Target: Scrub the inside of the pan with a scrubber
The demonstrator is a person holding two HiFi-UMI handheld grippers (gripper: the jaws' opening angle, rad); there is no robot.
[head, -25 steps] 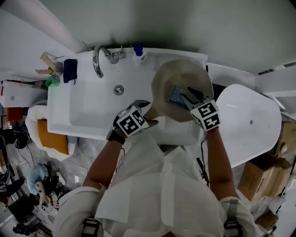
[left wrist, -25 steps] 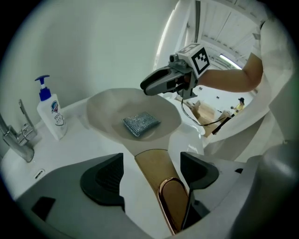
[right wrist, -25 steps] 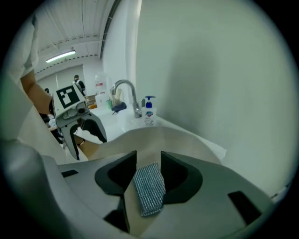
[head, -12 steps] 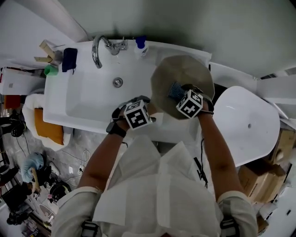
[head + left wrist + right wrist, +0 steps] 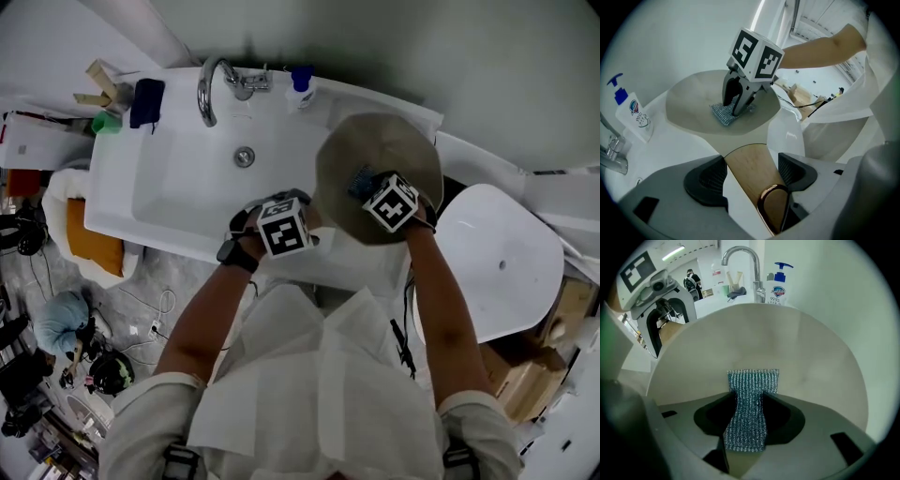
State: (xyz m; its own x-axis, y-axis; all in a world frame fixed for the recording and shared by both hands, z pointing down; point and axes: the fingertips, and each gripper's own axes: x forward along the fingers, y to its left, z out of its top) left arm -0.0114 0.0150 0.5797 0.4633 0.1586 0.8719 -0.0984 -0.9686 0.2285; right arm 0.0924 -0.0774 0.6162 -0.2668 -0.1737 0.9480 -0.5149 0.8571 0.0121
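**A:** Where's the pan (image 5: 375,141)?

**B:** On the worktop (image 5: 361,267), just right of the basin (image 5: 178,202), with its handle (image 5: 751,180) pointing back at the person. The left gripper (image 5: 750,163) has that handle between its jaws. They have just been closing a little onto it, I'd say to stop the pan turning.

**A:** And the right gripper (image 5: 749,398)?

**B:** It points steeply down into the pan. Its jaws have just been closing and now pinch the scrubber (image 5: 750,416) at its middle. The free end lies flat on the pan's floor, ready to rub.

**A:** So scrubbing is under way?

**B:** It looks so.
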